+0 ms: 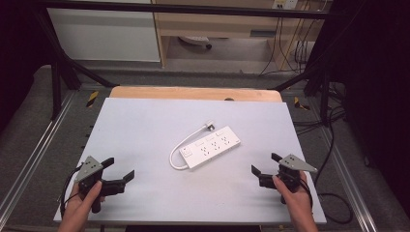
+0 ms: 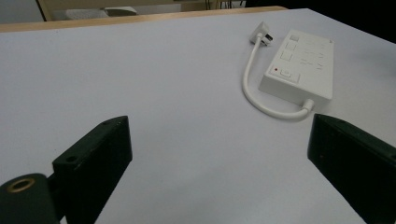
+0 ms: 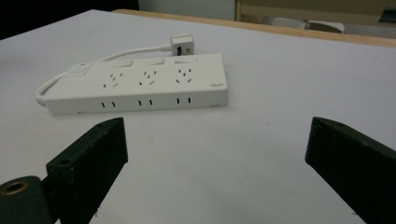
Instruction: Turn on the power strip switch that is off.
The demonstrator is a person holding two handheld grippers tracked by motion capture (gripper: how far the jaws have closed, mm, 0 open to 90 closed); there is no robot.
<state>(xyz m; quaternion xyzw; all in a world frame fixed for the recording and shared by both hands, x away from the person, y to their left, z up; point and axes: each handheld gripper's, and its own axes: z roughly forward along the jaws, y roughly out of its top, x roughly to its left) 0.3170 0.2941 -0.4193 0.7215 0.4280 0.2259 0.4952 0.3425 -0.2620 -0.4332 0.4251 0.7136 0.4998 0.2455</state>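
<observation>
A person holds two black grippers low over a white table (image 1: 145, 121). The left gripper (image 1: 119, 169), at the near left, has its jaws spread wide, holding nothing. The right gripper (image 1: 267, 164), at the near right, is equally wide open and empty. A white power strip (image 1: 211, 146) lies mid-table between them, well apart from both, its cord (image 1: 181, 147) looping to a plug (image 1: 210, 126) on its far side.
</observation>
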